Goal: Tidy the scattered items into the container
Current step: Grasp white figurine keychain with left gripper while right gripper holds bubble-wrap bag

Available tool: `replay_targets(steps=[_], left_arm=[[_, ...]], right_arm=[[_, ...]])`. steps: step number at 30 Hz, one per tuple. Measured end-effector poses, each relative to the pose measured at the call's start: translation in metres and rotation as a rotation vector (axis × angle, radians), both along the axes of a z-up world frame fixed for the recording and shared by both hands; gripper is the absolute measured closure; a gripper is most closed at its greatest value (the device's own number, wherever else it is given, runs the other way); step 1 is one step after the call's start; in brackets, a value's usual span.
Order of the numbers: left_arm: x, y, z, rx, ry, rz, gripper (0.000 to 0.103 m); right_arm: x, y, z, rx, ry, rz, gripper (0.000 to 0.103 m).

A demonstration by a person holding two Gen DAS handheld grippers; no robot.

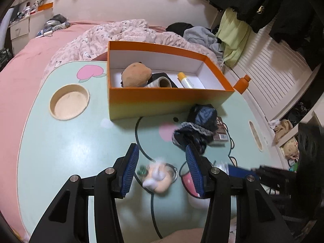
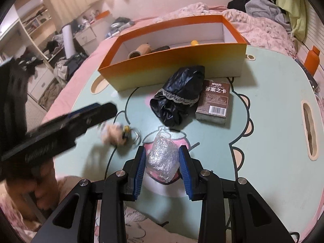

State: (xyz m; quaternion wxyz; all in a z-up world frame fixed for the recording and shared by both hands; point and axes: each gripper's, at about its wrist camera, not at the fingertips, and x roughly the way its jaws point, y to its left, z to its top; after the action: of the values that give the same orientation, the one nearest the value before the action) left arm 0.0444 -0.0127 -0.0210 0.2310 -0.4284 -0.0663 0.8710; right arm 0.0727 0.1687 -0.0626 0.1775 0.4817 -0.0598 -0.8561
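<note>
An orange box [image 1: 162, 101] stands at the back of the mint table [image 1: 81, 145]; a brown plush, a tape roll and a yellow-capped tube lie inside. A small peach and white plush keychain [image 1: 159, 177], blurred, lies between the jaws of my left gripper [image 1: 161, 151], and neither pad touches it. In the right wrist view the same keychain [image 2: 113, 133] sits just beyond the blurred left gripper [image 2: 101, 109]. My right gripper [image 2: 162, 148] is shut on a crumpled clear plastic bag [image 2: 162, 160]. A black cloth bundle [image 2: 178, 97] with lace trim and a brown card box [image 2: 214, 103] rest in front of the orange box.
The table sits on a pink bed with a rumpled quilt [image 1: 121, 34] behind it. A round cup recess [image 1: 69, 102] is at the table's left, a slot handle [image 2: 308, 125] at its right. An orange bottle [image 2: 312, 60] stands off the right edge. A hand [image 2: 44, 192] holds the left gripper.
</note>
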Motion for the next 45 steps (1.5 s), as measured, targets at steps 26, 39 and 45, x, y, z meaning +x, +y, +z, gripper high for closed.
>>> replay_targets(steps=[26, 39, 45], left_arm=[[0.029, 0.001, -0.019, -0.12, -0.228, -0.163, 0.047], [0.03, 0.015, -0.032, -0.177, -0.23, -0.182, 0.062], [0.023, 0.009, -0.02, -0.113, -0.18, -0.167, 0.062]], right_arm=[[-0.001, 0.003, -0.002, -0.017, -0.021, -0.006, 0.07], [-0.002, 0.006, -0.004, -0.018, -0.021, -0.007, 0.07], [-0.003, 0.006, -0.003, -0.018, -0.016, -0.009, 0.07]])
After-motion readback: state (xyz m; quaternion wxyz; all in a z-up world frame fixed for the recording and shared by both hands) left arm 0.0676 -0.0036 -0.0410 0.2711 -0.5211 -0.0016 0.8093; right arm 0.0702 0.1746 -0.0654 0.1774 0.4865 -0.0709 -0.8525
